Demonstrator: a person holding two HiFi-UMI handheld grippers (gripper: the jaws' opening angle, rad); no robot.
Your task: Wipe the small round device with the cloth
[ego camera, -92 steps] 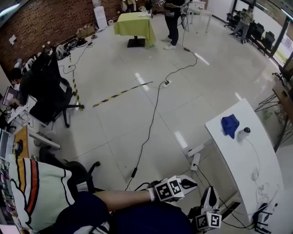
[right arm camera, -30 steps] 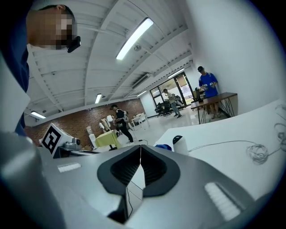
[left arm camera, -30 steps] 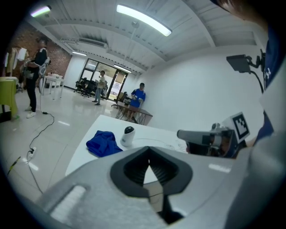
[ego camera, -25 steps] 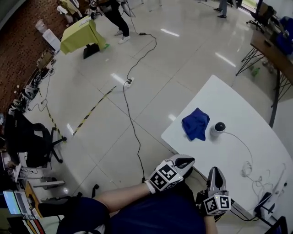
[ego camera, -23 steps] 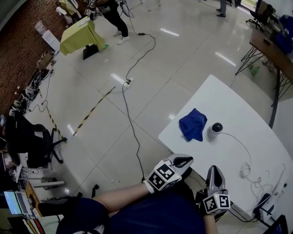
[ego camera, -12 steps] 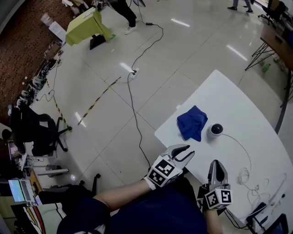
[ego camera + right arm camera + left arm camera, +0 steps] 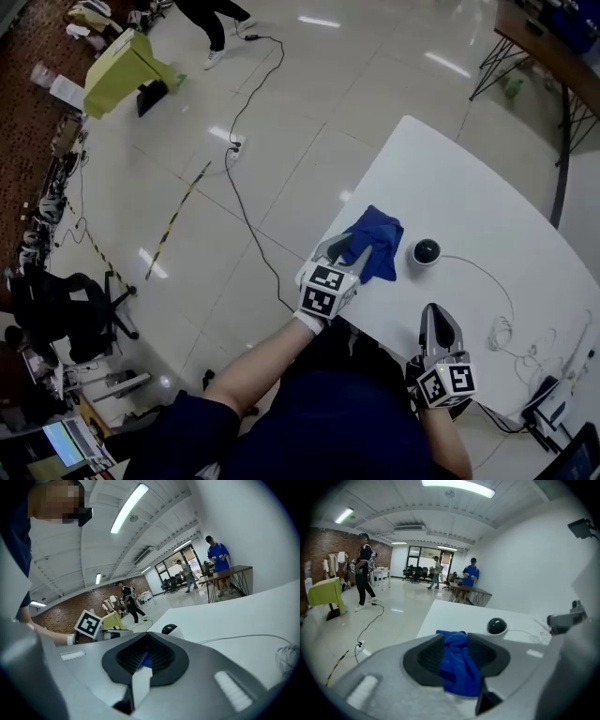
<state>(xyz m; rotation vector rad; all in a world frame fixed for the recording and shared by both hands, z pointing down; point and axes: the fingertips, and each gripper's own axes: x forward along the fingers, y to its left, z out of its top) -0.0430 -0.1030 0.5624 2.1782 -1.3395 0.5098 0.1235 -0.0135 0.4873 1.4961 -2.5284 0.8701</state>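
Blue cloth (image 7: 381, 246) between just-opened jaws of left gripper (image 7: 353, 251) (unclamped), round device (image 7: 426, 251) beside

Bright, even indoor light falls from long white fluorescent ceiling tubes (image 7: 459, 483), which leave white glare patches on the glossy pale tiled floor (image 7: 281, 122) (strongest toward the head view's top). Shadows on the white tabletop (image 7: 469, 206) are faint and soft. Both gripper views bulge like a fisheye, with black corners; whatever sits nearest each lens is blurred.
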